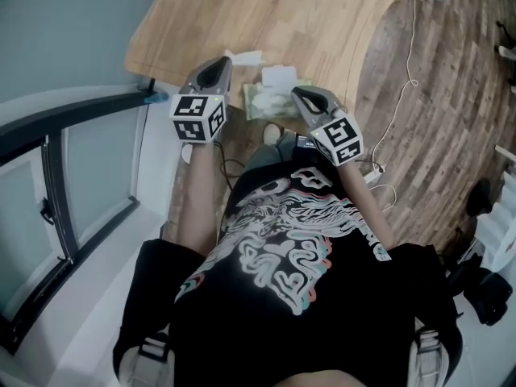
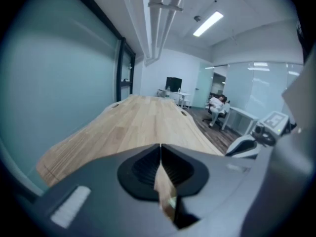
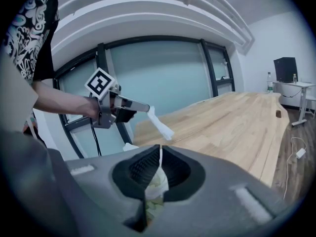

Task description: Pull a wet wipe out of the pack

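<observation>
Head view: left gripper clamped tight on white wet wipe, sheet sticking out toward 2 o'clock. Right gripper pinched on green pack, lying at 9 o'clock of its jaws, by near edge of wooden table.

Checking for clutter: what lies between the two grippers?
In the head view, the wipe pack lies between them on the table; the right gripper is shut on its edge, the left gripper on a white wipe.
</observation>
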Available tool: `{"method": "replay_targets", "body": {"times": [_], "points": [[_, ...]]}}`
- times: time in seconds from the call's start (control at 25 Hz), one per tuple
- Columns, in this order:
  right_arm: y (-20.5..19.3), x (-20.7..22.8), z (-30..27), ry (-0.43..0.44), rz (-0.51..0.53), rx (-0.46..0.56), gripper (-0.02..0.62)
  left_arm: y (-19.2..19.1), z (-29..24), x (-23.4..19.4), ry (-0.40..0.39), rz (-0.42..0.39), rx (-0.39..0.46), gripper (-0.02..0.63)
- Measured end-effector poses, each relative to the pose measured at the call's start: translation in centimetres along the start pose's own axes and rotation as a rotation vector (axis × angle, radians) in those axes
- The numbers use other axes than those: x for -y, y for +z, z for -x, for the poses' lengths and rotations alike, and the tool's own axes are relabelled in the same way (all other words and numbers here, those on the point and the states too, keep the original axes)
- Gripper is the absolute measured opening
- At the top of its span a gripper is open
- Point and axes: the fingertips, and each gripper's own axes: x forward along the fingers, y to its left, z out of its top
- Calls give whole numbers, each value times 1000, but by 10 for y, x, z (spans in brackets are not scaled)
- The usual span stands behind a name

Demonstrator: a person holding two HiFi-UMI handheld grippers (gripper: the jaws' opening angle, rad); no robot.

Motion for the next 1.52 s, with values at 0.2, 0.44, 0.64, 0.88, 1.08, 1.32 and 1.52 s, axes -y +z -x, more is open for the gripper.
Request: {"method": "replay_targets", "body": {"times": [0.2, 0.44, 0.64, 0.88, 1.08, 1.32, 1.52], "points": [[11, 13, 14, -43, -8, 61, 14, -20, -25, -3, 6, 5, -35, 0], [15, 29, 24, -125, -8, 75, 12, -47, -43, -10, 67, -12, -107, 3], [24, 34, 27, -188, 42, 110, 12, -57, -47, -7, 47, -15, -136, 113], [45, 27, 41, -256, 56, 174, 12, -59, -34, -6, 11, 25, -108, 229], [57, 8, 59, -376, 107, 193, 12, -32, 2, 2, 15, -56, 42, 186], [63, -23, 78, -463, 106, 211, 12, -8, 57, 23, 2, -152, 189, 17], [63, -63, 93, -501, 92, 225, 12, -15, 103, 40, -45, -187, 221, -11]]}}
